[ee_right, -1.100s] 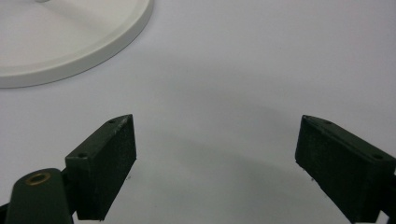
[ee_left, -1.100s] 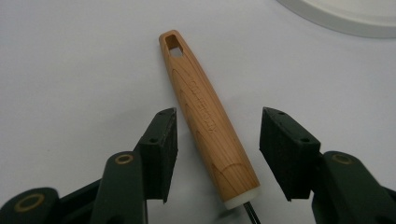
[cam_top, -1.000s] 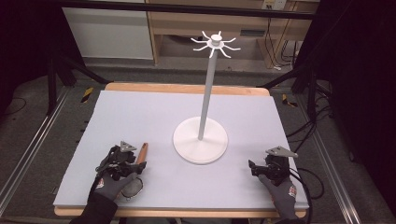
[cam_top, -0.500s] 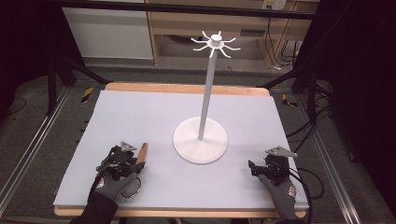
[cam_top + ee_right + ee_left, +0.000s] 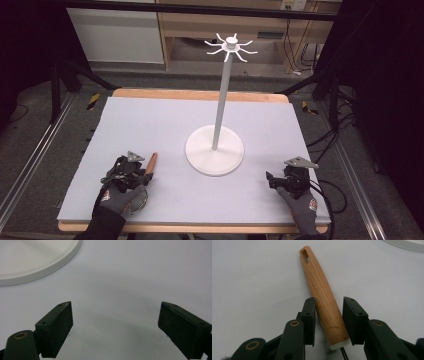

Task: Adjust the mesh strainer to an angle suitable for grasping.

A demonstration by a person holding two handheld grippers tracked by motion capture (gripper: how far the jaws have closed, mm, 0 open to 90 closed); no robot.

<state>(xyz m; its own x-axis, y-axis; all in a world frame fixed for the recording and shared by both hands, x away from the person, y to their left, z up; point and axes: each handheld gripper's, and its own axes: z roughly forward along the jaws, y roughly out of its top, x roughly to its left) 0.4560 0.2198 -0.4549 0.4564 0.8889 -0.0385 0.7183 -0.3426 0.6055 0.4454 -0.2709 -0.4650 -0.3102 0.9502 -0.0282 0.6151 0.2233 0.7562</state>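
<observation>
Wooden and pale, the utensil handle (image 5: 322,300) lies flat on the lilac worktop (image 5: 165,125), near its front left part, with the slotted hanging hole at its far end and a thin dark shaft leaving its white-capped near end. We hold our left gripper (image 5: 329,315) around the thick end of that handle; its jaws have just been closing, and against the pictures from a second and half a second ago the hand itself sits in the same spot beside the stand. In the left gripper view the pads now stand tight along both sides of the wood, the right one touching near the white cap and the left one at the grain, so we judge the handle clasped, or within a hair of it. That suggests to us that the pickup is nearly secured and a lift could follow, probably toward the white stand (image 5: 215,150) with its tall post and ring of hooks on top. Our right gripper (image 5: 115,322) rests on the worktop at the front right, well apart from the handle, jaws spread wide with nothing between them, the stand's round base just ahead of it. Counted: one wooden-handled utensil, one stand, two grippers, two gloved hands.
</observation>
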